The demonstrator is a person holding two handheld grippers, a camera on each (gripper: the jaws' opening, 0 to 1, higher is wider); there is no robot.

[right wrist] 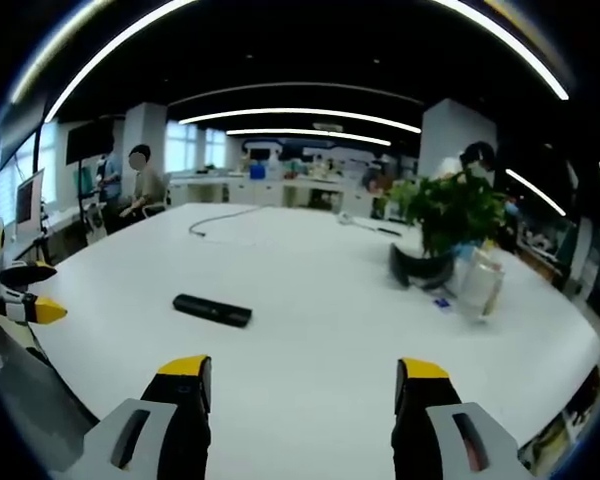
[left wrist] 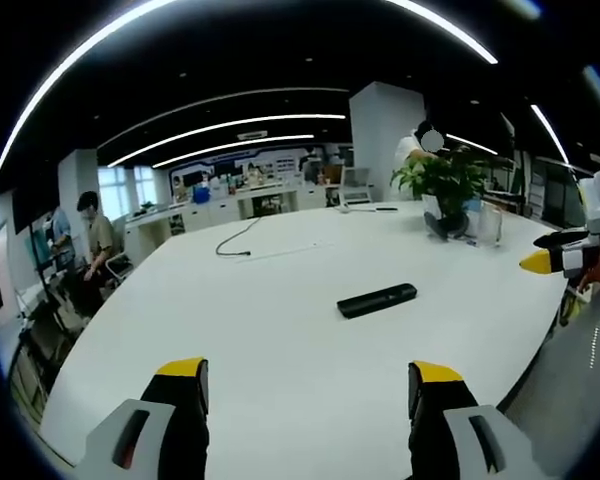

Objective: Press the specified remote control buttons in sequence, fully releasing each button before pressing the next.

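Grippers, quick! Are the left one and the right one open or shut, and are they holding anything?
Left gripper: open, holding nothing.
Right gripper: open, holding nothing.

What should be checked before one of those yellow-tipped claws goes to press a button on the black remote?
1. Remote control in sight on the white table: ok, it lies flat in both views.
2. Left gripper free: ok, jaws apart, holding nothing.
3. Right gripper free: ok, jaws apart, holding nothing.
4. Path to the remote: ok, bare tabletop lies between.
5. Potted plant apart from the remote: ok.
6. Which button to press: cannot tell, buttons too small to see.
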